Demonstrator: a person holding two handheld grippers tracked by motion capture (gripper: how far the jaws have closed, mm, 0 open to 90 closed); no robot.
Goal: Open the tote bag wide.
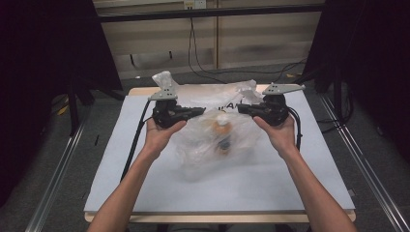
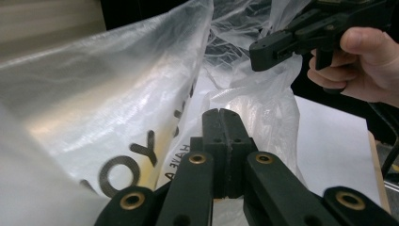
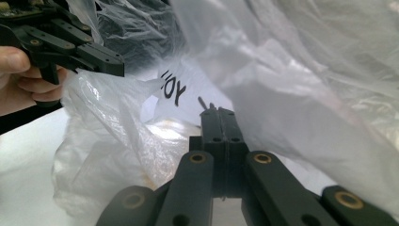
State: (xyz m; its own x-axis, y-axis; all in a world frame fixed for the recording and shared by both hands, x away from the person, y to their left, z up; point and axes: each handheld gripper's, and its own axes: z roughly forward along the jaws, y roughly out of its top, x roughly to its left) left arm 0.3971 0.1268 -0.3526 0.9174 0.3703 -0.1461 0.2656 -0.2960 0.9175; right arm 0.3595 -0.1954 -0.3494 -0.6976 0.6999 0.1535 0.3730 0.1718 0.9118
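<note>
Both my grippers – left gripper and right gripper – have jaws fully shut, each seemingly pinching a side of the plastic bag mid-table; bottle already sits inside, so I guess only lifting or closing remains

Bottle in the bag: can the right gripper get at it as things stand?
Probably not. The bottle lies inside the bag, plastic film all over it. The right gripper is at the bag's upper edge with jaws shut, as is the left gripper; the mouth isn't spread.
</note>
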